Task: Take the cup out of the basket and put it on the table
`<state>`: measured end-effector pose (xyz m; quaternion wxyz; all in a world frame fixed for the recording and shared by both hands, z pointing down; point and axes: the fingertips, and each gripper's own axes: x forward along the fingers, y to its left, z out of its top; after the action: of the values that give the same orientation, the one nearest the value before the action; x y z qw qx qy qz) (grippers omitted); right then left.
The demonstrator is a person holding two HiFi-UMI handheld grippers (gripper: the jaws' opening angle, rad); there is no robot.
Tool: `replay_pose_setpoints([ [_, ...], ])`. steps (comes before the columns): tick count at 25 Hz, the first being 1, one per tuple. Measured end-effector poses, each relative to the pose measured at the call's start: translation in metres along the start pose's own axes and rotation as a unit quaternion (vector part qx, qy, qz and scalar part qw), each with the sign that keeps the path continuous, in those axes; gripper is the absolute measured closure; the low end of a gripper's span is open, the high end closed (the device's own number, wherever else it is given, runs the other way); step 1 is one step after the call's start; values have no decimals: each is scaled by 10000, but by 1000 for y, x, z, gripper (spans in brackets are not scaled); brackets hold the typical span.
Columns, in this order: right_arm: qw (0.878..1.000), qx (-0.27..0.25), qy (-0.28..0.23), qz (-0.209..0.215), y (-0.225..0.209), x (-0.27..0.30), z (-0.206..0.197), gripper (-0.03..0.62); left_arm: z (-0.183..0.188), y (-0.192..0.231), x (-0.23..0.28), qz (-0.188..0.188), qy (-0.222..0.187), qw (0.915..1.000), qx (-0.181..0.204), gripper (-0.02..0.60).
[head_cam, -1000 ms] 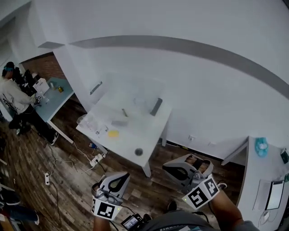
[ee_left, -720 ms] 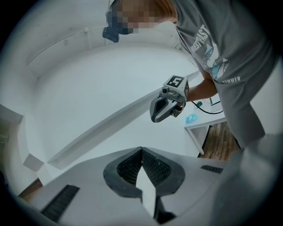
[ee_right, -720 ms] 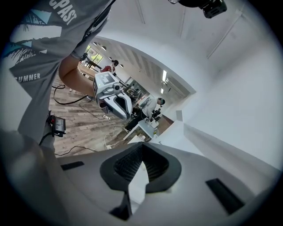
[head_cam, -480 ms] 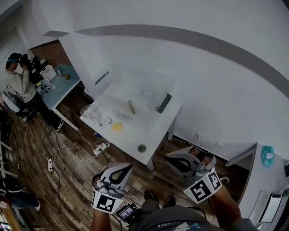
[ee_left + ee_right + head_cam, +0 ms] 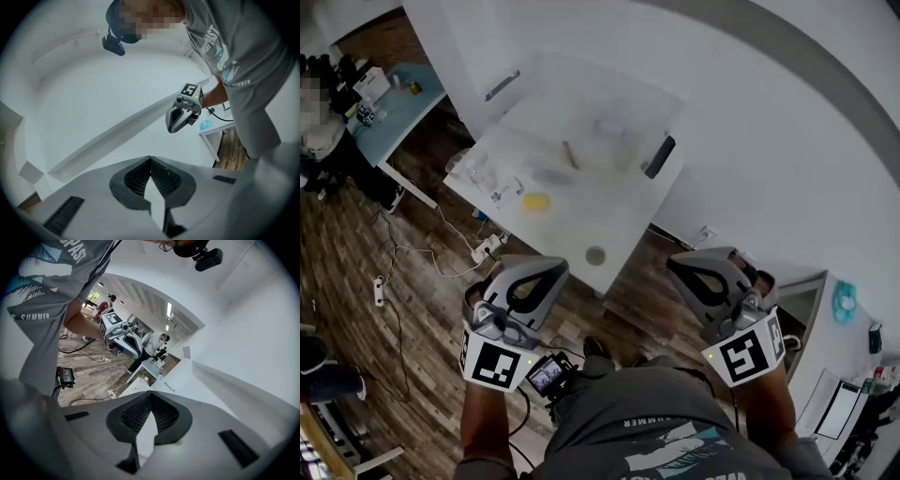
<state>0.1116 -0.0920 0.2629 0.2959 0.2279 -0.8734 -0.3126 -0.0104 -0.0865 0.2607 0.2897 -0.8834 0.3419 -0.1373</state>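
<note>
The white table (image 5: 609,220) stands ahead of me in the head view, washed out by glare. At its left end lies a pale, see-through heap (image 5: 478,171); whether that is the basket I cannot tell. A faint round shape (image 5: 607,125) sits near the far edge, and no cup shows clearly. My left gripper (image 5: 553,269) and my right gripper (image 5: 682,264) hang over the wood floor short of the table, both shut and empty. In the left gripper view the jaws (image 5: 150,157) meet with nothing between them; in the right gripper view the jaws (image 5: 150,393) also meet.
On the table lie a yellow thing (image 5: 535,201), a dark round thing (image 5: 596,255) near the front edge, a grey stick (image 5: 570,155) and a dark bar (image 5: 659,157). Cables and a power strip (image 5: 487,248) trail on the floor. A seated person (image 5: 319,141) works at a blue desk (image 5: 394,108).
The table has grown larger and nearer in the head view. Both grippers have moved forward towards it and sit higher in the picture, still shut.
</note>
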Motion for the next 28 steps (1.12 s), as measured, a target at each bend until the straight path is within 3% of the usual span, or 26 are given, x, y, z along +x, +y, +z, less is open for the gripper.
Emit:
replay_pose_setpoints([
  [4, 9999, 70, 92, 34, -3, 23, -9, 587, -29, 8, 11, -107, 62, 9998, -130, 572],
  [11, 9997, 112, -123, 154, -37, 41, -33, 587, -40, 21, 52, -84, 233, 9995, -210, 572],
  [22, 9952, -36, -842, 493, -96, 52, -78, 586, -26, 32, 117, 310, 706, 9970, 8, 572],
  [28, 9938, -78, -921, 624, -115, 70, -90, 586, -34, 42, 124, 401, 913, 9950, -61, 572],
])
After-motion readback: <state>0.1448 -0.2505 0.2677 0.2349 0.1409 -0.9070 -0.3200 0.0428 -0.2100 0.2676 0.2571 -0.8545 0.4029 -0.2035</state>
